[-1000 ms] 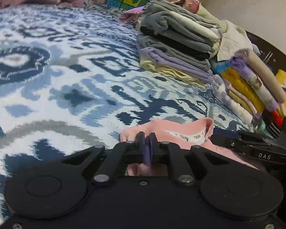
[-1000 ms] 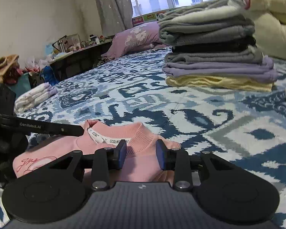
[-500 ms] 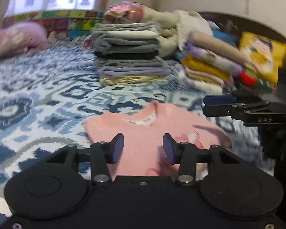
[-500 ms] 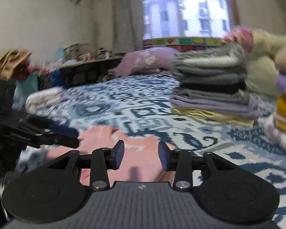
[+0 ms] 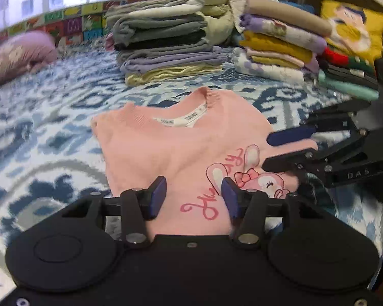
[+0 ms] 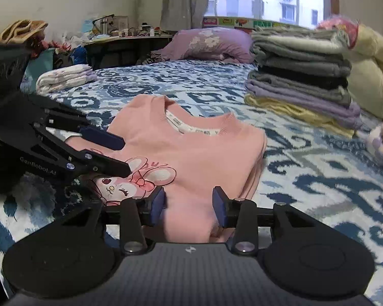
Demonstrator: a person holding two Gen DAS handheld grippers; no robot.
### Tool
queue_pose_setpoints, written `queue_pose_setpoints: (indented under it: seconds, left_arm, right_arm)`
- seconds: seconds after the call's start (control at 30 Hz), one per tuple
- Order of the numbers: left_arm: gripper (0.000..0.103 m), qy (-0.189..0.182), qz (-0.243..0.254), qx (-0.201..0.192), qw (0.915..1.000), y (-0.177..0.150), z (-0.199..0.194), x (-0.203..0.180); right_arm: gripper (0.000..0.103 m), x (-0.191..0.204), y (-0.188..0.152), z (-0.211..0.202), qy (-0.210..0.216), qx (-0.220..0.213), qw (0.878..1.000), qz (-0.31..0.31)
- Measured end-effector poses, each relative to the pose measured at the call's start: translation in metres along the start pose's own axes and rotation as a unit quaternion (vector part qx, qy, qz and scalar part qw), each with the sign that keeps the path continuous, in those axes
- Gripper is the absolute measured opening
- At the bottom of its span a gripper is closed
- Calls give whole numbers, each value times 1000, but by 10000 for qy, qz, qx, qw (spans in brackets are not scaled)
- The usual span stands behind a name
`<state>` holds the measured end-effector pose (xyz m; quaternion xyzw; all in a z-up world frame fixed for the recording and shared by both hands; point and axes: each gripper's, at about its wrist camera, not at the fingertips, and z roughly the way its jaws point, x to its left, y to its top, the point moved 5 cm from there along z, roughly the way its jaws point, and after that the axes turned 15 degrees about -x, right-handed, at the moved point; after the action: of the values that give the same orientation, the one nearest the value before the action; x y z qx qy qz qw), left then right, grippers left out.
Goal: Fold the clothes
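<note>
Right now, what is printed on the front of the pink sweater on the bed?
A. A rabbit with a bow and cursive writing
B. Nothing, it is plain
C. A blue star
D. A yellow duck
A: the pink sweater shows a rabbit with a bow and red cursive writing beside it.

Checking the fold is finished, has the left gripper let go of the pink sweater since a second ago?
Yes. The left gripper has opened and backed away from the folded stack, leaving the pink sweater flat.

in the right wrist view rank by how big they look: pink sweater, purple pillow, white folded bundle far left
1. pink sweater, though nearest the camera
2. purple pillow
3. white folded bundle
</note>
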<state>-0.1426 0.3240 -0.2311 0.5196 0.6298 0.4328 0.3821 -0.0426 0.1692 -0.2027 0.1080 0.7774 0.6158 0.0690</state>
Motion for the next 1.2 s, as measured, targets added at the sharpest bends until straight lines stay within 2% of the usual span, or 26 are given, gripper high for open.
queue_pose_setpoints:
  seconds: [0.13, 0.2, 0.27, 0.33, 0.4, 0.5, 0.6, 0.67, 0.8, 0.9, 1.07, 1.13, 1.2]
  left_arm:
    - [49, -106, -174, -45, 9998, 3, -7, 1]
    - [49, -39, -123, -266, 9996, 16, -16, 1]
    - [49, 200, -7, -567, 9982, 29, -22, 6]
    - [49, 437, -18, -840, 9955, 38, -19, 15]
    - [49, 490, -16, -912, 9946, 43, -8, 24]
    - [49, 537, 1, -859, 9949, 42, 13, 36]
    - [49, 452, 41, -686, 9966, 34, 28, 40]
    - [49, 441, -7, -474, 9979, 27, 36, 43]
    - [49, 349, -256, -299, 9986, 23, 38, 48]
    - [49, 305, -239, -186, 9991, 22, 43, 46]
    - [49, 320, -303, -154, 9989, 20, 44, 46]
    - [50, 327, -284, -235, 9988, 21, 40, 45]
    - [51, 437, -558, -435, 9965, 28, 29, 53]
  right_arm:
    - [42, 0, -8, 5, -29, 142, 9999, 41]
    - [44, -3, 1, -4, -40, -114, 9998, 147]
    - [48, -10, 11, -8, -197, -387, 9988, 213]
    - [51, -18, 17, -3, -318, -486, 9980, 243]
    - [52, -22, 21, 9, -370, -498, 9981, 55]
    - [52, -30, 24, 33, -388, -483, 9979, -169]
    - [52, -44, 19, 51, -345, -414, 9985, 72]
    - [52, -52, 10, 64, -313, -223, 9990, 207]
    - [55, -53, 3, 69, -214, -42, 9992, 337]
    - [57, -56, -1, 73, -174, 77, 9987, 477]
    - [58, -55, -3, 75, -151, 159, 9983, 536]
    - [58, -54, -1, 70, -208, 56, 9984, 515]
    - [59, -57, 4, 60, -368, -124, 9973, 624]
